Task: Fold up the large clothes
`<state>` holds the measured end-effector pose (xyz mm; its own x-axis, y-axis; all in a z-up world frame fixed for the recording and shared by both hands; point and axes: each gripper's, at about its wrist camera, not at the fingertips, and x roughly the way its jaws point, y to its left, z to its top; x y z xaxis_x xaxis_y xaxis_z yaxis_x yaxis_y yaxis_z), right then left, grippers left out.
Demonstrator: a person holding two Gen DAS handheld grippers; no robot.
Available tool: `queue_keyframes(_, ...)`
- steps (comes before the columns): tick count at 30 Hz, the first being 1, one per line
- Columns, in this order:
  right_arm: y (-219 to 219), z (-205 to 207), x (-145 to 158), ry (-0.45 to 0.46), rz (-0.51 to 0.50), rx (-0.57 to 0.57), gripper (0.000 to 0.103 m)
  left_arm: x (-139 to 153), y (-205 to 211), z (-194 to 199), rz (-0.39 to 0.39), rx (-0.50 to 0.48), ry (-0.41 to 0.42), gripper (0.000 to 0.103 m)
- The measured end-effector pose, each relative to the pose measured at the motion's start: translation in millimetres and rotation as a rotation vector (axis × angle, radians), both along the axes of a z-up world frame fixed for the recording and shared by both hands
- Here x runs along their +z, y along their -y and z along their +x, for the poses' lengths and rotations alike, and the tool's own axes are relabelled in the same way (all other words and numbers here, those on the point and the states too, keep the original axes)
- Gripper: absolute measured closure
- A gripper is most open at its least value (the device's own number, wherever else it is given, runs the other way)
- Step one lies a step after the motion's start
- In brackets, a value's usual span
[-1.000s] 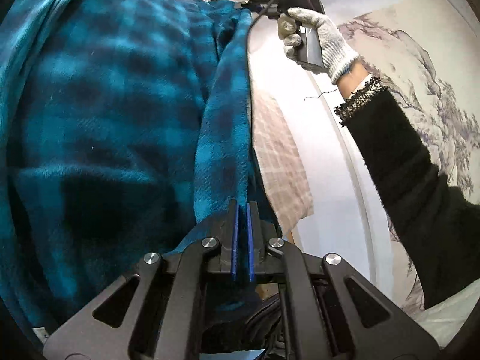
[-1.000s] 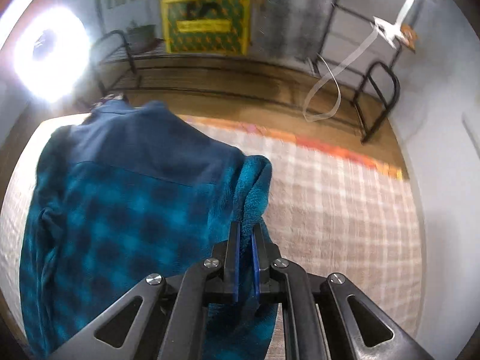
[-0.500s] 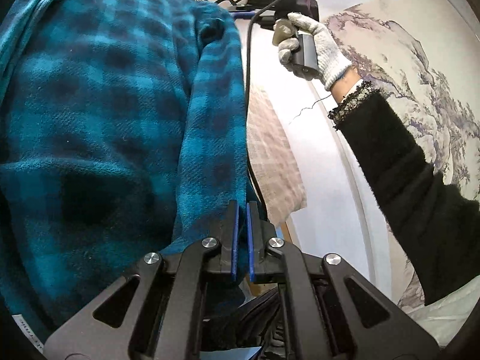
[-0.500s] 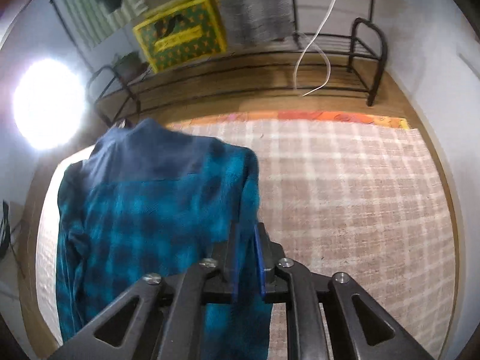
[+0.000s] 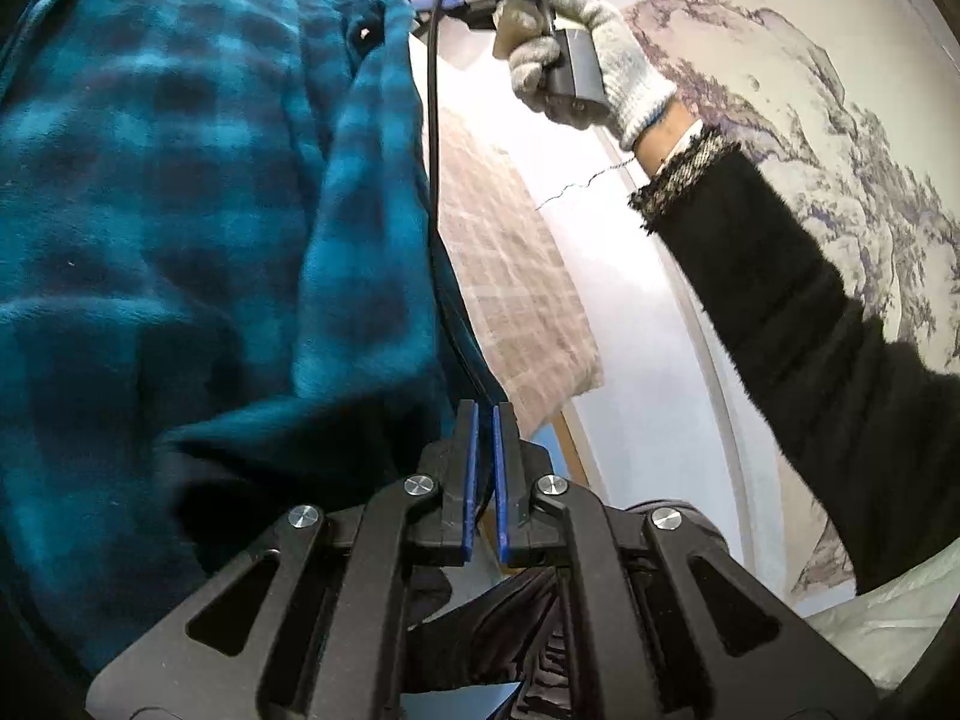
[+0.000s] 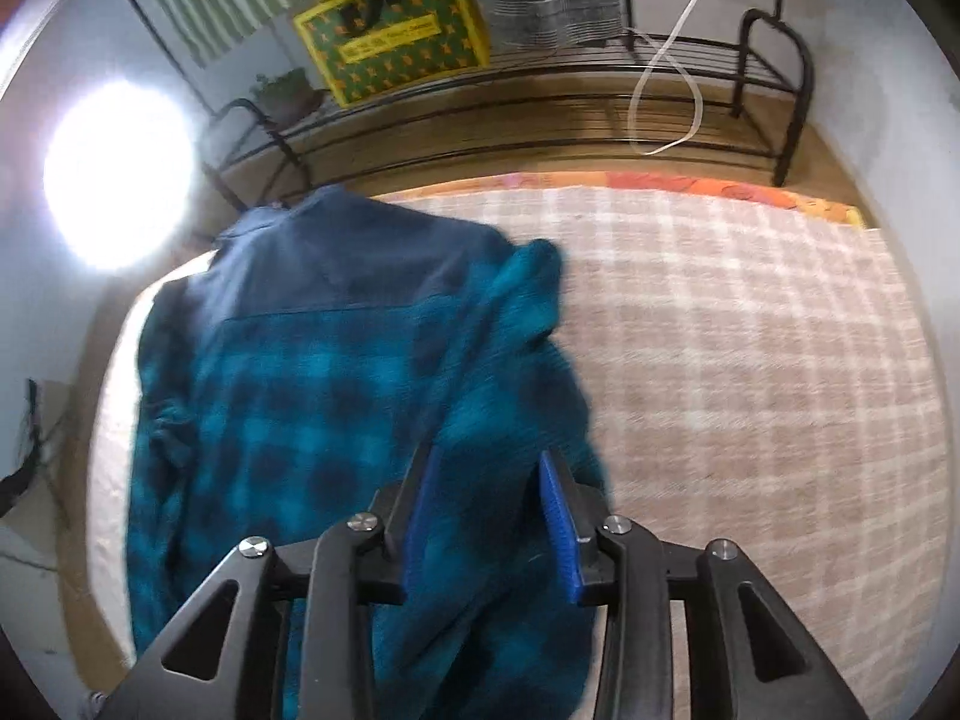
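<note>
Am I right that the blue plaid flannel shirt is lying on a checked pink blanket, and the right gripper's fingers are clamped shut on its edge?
Not quite. The right gripper is not clamped: its fingers have just been opening and stand apart, with the shirt's edge loose between them, as the right wrist view shows. The rest holds: the blue plaid flannel shirt lies on the checked pink blanket.

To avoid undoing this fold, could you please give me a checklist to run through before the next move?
1. Right gripper released: ok; jaws have just been opening, plaid shirt between them unpressed.
2. Left gripper shut: ok.
3. Left gripper pinching shirt: cannot tell.
4. Folded edge flat on the checked cover: not ok, bunched.
5. Cable clear of shirt: cannot tell; it runs along its edge.
</note>
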<state>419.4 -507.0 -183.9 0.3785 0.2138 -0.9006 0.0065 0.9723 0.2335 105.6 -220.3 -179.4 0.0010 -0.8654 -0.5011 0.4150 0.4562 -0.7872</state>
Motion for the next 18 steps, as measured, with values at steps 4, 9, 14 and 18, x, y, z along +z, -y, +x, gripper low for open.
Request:
queue_keyframes(4, -19.6, -5.6, -5.5, -0.034, -0.094, 0.086, 0.075, 2.2, 3.6, -0.4, 0.020, 0.000, 0.020, 0.100)
queue_keyframes(9, -12.9, -11.2, -7.5, -0.057, -0.138, 0.085, 0.093, 19.5, -13.8, 11.6, 0.025, 0.089, 0.096, 0.100)
queue_keyframes(14, 17.5, -25.3, 2.6, -0.036, -0.092, 0.032, 0.100, 21.6, -31.5, 23.2, 0.099, 0.228, 0.182, 0.049)
queue_keyframes(18, 31.8, -35.2, 8.1, -0.012, -0.028, 0.012, 0.100, 14.7, -32.4, 32.5, 0.153, 0.265, 0.197, 0.049)
